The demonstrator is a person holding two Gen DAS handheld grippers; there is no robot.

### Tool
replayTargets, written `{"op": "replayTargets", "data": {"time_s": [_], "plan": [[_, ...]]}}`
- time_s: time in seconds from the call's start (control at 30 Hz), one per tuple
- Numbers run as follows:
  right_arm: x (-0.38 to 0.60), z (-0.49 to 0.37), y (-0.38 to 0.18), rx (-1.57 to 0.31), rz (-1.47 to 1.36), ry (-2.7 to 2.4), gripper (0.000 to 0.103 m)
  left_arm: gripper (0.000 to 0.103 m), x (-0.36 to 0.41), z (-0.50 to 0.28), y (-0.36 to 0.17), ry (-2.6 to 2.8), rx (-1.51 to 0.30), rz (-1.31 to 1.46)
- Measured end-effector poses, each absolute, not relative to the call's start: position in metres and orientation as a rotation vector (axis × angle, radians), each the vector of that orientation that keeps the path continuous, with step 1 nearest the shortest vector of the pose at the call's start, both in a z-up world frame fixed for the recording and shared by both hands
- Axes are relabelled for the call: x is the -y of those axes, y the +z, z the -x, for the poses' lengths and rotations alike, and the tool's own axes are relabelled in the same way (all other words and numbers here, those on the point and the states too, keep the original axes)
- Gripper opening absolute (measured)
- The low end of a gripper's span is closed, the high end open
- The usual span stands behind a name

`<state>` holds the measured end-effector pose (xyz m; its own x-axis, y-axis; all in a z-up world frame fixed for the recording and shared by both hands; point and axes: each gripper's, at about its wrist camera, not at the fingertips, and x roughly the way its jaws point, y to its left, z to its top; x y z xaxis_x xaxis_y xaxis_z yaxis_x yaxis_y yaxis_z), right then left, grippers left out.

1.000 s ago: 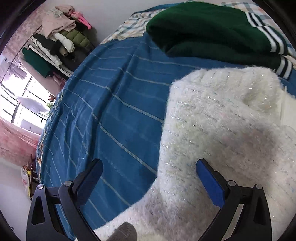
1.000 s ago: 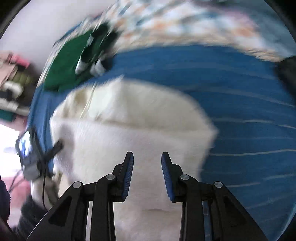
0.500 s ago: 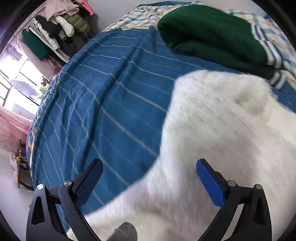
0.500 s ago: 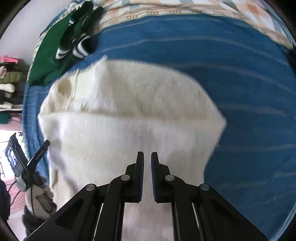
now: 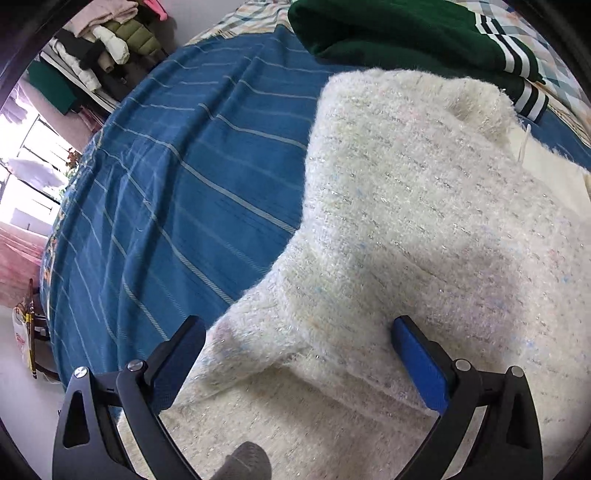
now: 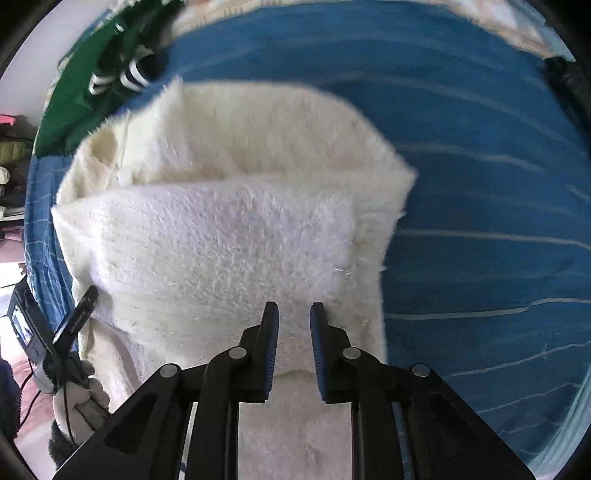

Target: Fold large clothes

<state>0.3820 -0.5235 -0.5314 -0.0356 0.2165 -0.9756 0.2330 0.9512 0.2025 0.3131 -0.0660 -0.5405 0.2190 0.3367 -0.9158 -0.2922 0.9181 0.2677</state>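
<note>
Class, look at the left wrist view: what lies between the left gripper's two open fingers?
In the left wrist view, the fuzzy white sweater fills the span of the left gripper, a folded edge crossing it. Its fingers stand wide apart.

left claw [image 5: 297, 354] spread wide, right claw [image 6: 293, 332] slightly parted

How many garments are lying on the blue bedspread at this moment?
2. The fluffy white sweater lies nearest, under both tongs; the folded green sweater sits beyond it near the checked bedding. More clothes hang off the bed at upper left; others may be hidden.
</note>
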Motion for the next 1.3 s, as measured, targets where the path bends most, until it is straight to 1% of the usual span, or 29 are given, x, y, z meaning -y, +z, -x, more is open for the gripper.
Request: {"op": "replayTargets", "data": {"time_s": [0.07, 0.17, 0.27, 0.33, 0.37, 0.4, 0.43, 0.47, 0.57, 0.7, 0.83, 0.9, 1.07, 1.3], "plan": [[0.530, -0.388, -0.544, -1.632, -0.358, -0.025, 0.019, 0.103, 0.068, -0.310, -0.542, 0.439, -1.279, -0.045], [0.527, -0.402, -0.578, -1.681, -0.324, -0.026, 0.019, 0.103, 0.070, -0.311, -0.550, 0.444, -1.275, -0.056], [0.509, -0.421, -0.577, -1.674, -0.192, -0.013, 0.019, 0.103, 0.073, -0.312, -0.551, 0.468, -1.255, -0.061], [0.501, -0.427, -0.568, -1.668, -0.166, 0.000, 0.019, 0.103, 0.076, -0.312, -0.548, 0.497, -1.253, -0.068], [0.497, -0.428, -0.563, -1.660, -0.171, 0.019, 0.022, 0.103, 0.078, -0.311, -0.545, 0.510, -1.253, -0.069], [0.496, -0.428, -0.557, -1.652, -0.183, 0.045, 0.026, 0.103, 0.080, -0.309, -0.540, 0.523, -1.255, -0.069], [0.495, -0.426, -0.550, -1.644, -0.204, 0.082, 0.040, 0.103, 0.084, -0.304, -0.532, 0.540, -1.253, -0.070], [0.497, -0.422, -0.542, -1.637, -0.220, 0.118, 0.051, 0.103, 0.090, -0.298, -0.523, 0.557, -1.243, -0.076], [0.503, -0.401, -0.518, -1.612, -0.160, 0.162, 0.061, 0.103, 0.117, -0.271, -0.496, 0.602, -1.221, -0.126], [0.536, -0.367, -0.502, -1.610, -0.109, 0.188, 0.061, 0.103, 0.161, -0.232, -0.472, 0.613, -1.232, -0.176], [0.570, -0.328, -0.501, -1.616, -0.082, 0.181, 0.062, 0.103, 0.217, -0.196, -0.462, 0.580, -1.266, -0.212], [0.579, -0.313, -0.509, -1.616, -0.058, 0.163, 0.062, 0.103, 0.249, -0.182, -0.464, 0.540, -1.291, -0.230], [0.637, -0.278, -0.509, -1.632, -0.055, 0.108, 0.062, 0.103, 0.318, -0.163, -0.471, 0.464, -1.339, -0.265], [0.662, -0.259, -0.531, -1.670, -0.112, 0.040, 0.062, 0.103, 0.377, -0.145, -0.493, 0.375, -1.416, -0.299]]}}
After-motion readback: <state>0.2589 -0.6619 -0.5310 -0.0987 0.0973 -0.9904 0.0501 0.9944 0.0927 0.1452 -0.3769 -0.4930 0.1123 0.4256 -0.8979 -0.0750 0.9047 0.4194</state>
